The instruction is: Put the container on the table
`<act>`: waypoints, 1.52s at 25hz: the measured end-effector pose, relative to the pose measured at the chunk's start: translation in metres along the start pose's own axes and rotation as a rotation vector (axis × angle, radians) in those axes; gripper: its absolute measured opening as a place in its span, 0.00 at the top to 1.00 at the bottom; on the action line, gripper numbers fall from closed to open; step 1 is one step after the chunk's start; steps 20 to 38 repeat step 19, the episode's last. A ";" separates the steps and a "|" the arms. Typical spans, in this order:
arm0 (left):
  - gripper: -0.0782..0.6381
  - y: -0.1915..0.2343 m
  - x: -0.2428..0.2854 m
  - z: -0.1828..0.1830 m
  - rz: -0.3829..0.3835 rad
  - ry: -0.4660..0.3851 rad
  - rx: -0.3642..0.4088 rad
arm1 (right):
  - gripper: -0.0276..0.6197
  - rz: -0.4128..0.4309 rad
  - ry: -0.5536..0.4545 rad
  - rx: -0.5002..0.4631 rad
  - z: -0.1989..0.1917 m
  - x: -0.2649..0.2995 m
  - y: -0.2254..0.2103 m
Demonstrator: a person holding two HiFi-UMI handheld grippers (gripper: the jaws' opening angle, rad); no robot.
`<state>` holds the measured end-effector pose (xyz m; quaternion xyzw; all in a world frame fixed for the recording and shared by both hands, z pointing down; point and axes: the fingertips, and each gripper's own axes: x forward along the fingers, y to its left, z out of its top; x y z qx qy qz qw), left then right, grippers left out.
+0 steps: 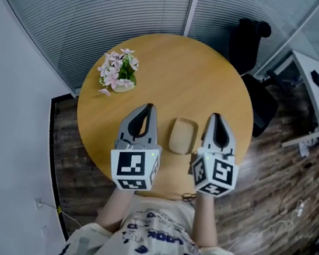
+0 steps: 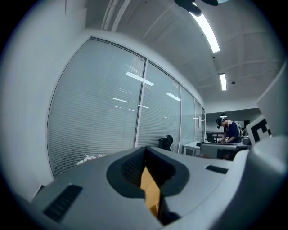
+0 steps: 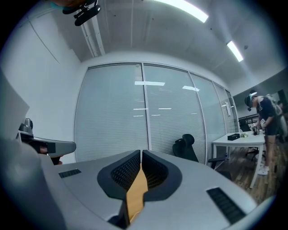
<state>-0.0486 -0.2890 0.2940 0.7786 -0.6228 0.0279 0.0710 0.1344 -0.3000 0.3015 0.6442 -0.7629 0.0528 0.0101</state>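
Observation:
A tan, rounded-rectangle container (image 1: 182,135) lies on the round wooden table (image 1: 184,74) near its front edge. It sits between my two grippers and neither touches it. My left gripper (image 1: 146,107) hovers just left of it, jaws pressed together and empty. My right gripper (image 1: 215,117) hovers just right of it, also shut on nothing. In the left gripper view the left gripper (image 2: 145,150) shows only a sliver of table wood behind its closed tips. The right gripper (image 3: 141,155) looks the same in its own view. Neither gripper view shows the container.
A small pot of pink flowers (image 1: 119,71) stands at the table's far left. A black office chair (image 1: 251,42) sits behind the table at the right, and a white desk (image 1: 318,87) is further right. A person (image 3: 265,117) stands far off by that desk.

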 end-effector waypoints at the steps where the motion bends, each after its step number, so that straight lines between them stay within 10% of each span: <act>1: 0.89 -0.001 0.001 0.000 -0.002 0.002 -0.002 | 0.94 0.000 -0.002 0.000 0.001 0.000 0.000; 38: 0.89 -0.014 0.007 -0.005 -0.034 0.012 0.000 | 0.94 -0.016 0.008 0.000 -0.004 0.002 -0.010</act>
